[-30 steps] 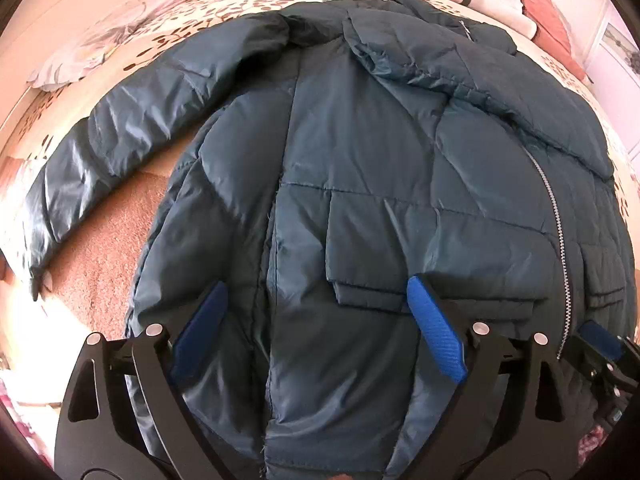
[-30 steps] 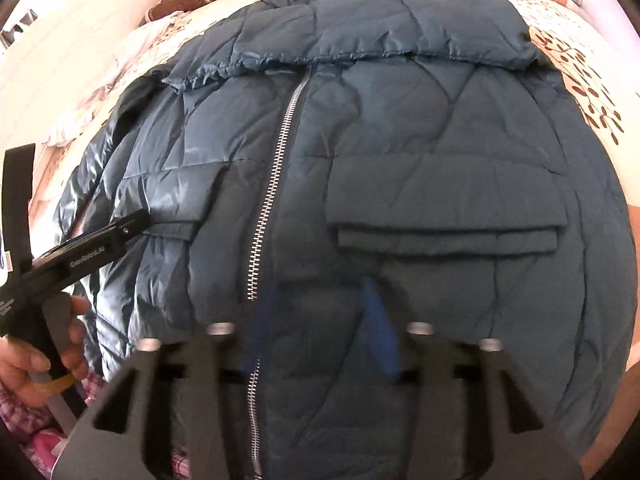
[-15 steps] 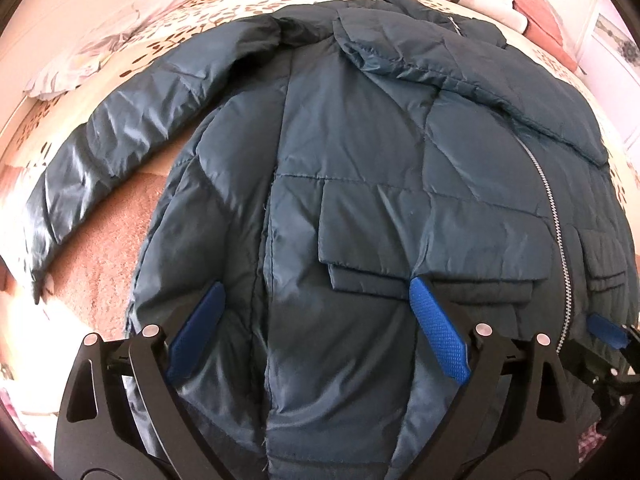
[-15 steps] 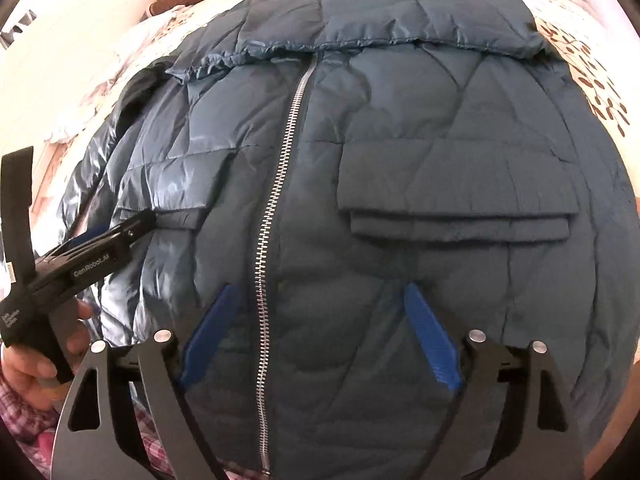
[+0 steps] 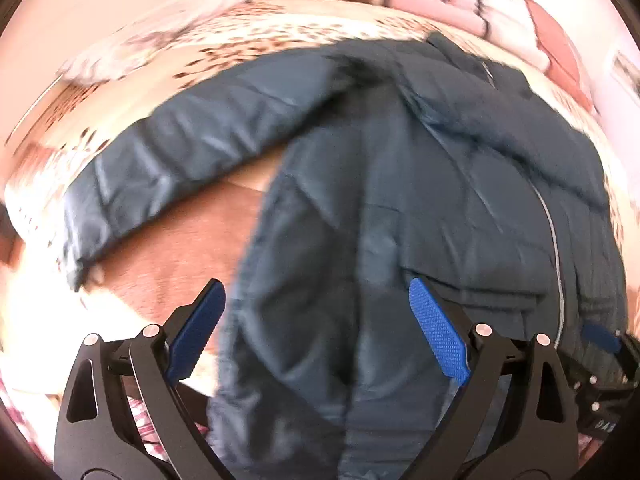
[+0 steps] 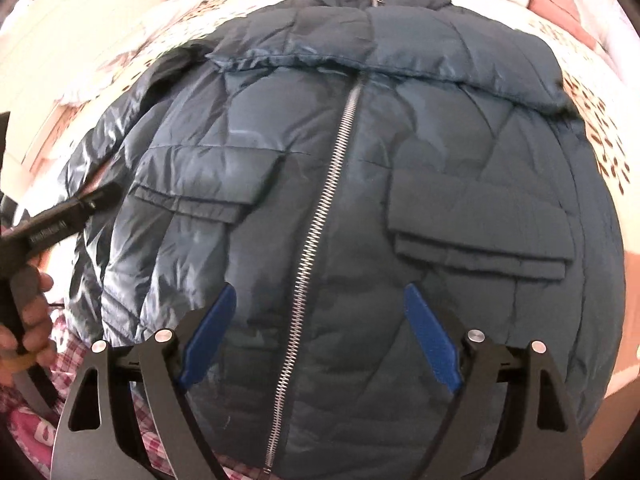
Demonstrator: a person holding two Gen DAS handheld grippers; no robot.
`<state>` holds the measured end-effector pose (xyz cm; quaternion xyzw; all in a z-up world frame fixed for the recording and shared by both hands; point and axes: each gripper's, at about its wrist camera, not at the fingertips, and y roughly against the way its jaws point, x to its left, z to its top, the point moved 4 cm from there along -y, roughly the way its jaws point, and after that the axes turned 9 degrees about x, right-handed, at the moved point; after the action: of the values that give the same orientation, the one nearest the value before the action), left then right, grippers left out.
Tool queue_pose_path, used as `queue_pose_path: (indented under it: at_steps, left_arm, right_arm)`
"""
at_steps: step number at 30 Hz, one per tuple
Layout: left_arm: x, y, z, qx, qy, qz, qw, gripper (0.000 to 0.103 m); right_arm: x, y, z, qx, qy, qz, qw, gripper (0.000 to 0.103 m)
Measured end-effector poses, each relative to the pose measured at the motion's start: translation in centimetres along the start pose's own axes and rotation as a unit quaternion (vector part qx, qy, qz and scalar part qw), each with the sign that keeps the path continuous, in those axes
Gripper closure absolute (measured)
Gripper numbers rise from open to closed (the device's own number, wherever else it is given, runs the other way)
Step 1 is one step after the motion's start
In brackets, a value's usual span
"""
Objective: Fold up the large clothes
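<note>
A dark teal padded jacket (image 6: 360, 184) lies front up on the bed, zipped, its silver zipper (image 6: 324, 240) running down the middle between two flap pockets. One sleeve (image 5: 180, 152) stretches out to the left in the left wrist view. My left gripper (image 5: 316, 308) hovers open above the jacket's left hem edge, nothing between its blue pads. My right gripper (image 6: 316, 312) hangs open over the lower zipper, its pads clear of the cloth. The left gripper's body (image 6: 52, 224) and the hand holding it show at the left of the right wrist view.
The bed has a cream cover with brown leaf print (image 5: 256, 36) and a rust-brown patch (image 5: 180, 256) beside the jacket. Pillows and folded bedding (image 5: 520, 12) lie at the head. A white cloth (image 5: 120, 56) lies at the far left. Pink checked fabric (image 6: 80, 364) shows near the hand.
The right gripper's jaws have opened wide from nearly shut and it shifted left over the zipper. The left gripper pulled back and left, so the sleeve and brown patch show more.
</note>
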<state>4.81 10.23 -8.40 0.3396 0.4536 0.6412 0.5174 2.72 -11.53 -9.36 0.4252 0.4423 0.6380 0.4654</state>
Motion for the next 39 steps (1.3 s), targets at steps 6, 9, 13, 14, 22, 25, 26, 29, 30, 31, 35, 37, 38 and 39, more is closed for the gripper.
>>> queue_pose_path:
  at_steps: [6, 9, 13, 14, 22, 25, 26, 29, 30, 31, 35, 37, 38, 39]
  left_arm:
    - [5.5, 0.3, 0.9, 0.000, 0.097, -0.043, 0.9944, 0.011]
    - [9.1, -0.3, 1.5, 0.005, 0.169, -0.067, 0.9833, 0.011]
    - [12.0, -1.7, 2.3, 0.017, 0.232, -0.082, 0.9691, 0.011]
    - [12.4, -2.1, 2.5, 0.019, 0.242, -0.085, 0.9662, 0.011]
    - [16.2, -6.3, 4.0, 0.033, 0.381, -0.139, 0.9134, 0.011]
    - [17.3, -7.9, 4.2, 0.044, 0.436, -0.158, 0.8852, 0.015]
    - [17.5, -8.2, 4.3, 0.045, 0.451, -0.159, 0.8771, 0.018]
    - [18.2, -8.5, 4.2, 0.050, 0.474, -0.135, 0.8685, 0.045]
    - [18.3, -8.5, 4.3, 0.052, 0.472, -0.124, 0.8715, 0.054]
    - [18.3, -8.4, 4.4, 0.051, 0.464, -0.109, 0.8774, 0.073]
    - [18.8, -7.1, 5.2, -0.001, 0.434, -0.135, 0.8905, 0.097]
    - [18.9, -6.0, 5.9, -0.027, 0.421, -0.131, 0.8972, 0.098]
    - [18.6, -5.2, 6.4, -0.043, 0.407, -0.129, 0.9031, 0.098]
    - [18.4, -4.4, 6.8, -0.055, 0.395, -0.128, 0.9080, 0.098]
  right_arm:
    - [2.0, 1.0, 1.1, -0.025, 0.043, -0.006, 0.999, 0.025]
    - [2.6, 1.4, 1.8, -0.034, 0.052, -0.001, 0.998, 0.028]
    - [2.9, 1.8, 2.7, -0.041, 0.053, 0.008, 0.998, 0.028]
    - [2.9, 1.9, 2.9, -0.044, 0.054, 0.006, 0.998, 0.028]
    - [2.5, 2.1, 3.0, -0.044, 0.049, 0.005, 0.998, 0.030]
    - [2.4, 2.1, 3.1, -0.044, 0.047, 0.005, 0.998, 0.030]
    - [2.3, 2.1, 3.1, -0.043, 0.046, 0.004, 0.998, 0.031]
    - [2.1, 2.0, 3.3, -0.043, 0.044, 0.006, 0.998, 0.031]
    - [2.1, 2.0, 3.3, -0.043, 0.043, 0.006, 0.998, 0.031]
    - [2.0, 2.0, 3.3, -0.043, 0.042, 0.006, 0.998, 0.031]
    - [1.6, 1.9, 3.4, -0.043, 0.036, 0.008, 0.998, 0.032]
    - [1.3, 1.8, 3.4, -0.042, 0.035, 0.008, 0.998, 0.032]
    - [1.2, 1.8, 3.4, -0.041, 0.033, 0.008, 0.999, 0.032]
    - [1.0, 1.8, 3.3, -0.041, 0.031, 0.008, 0.999, 0.032]
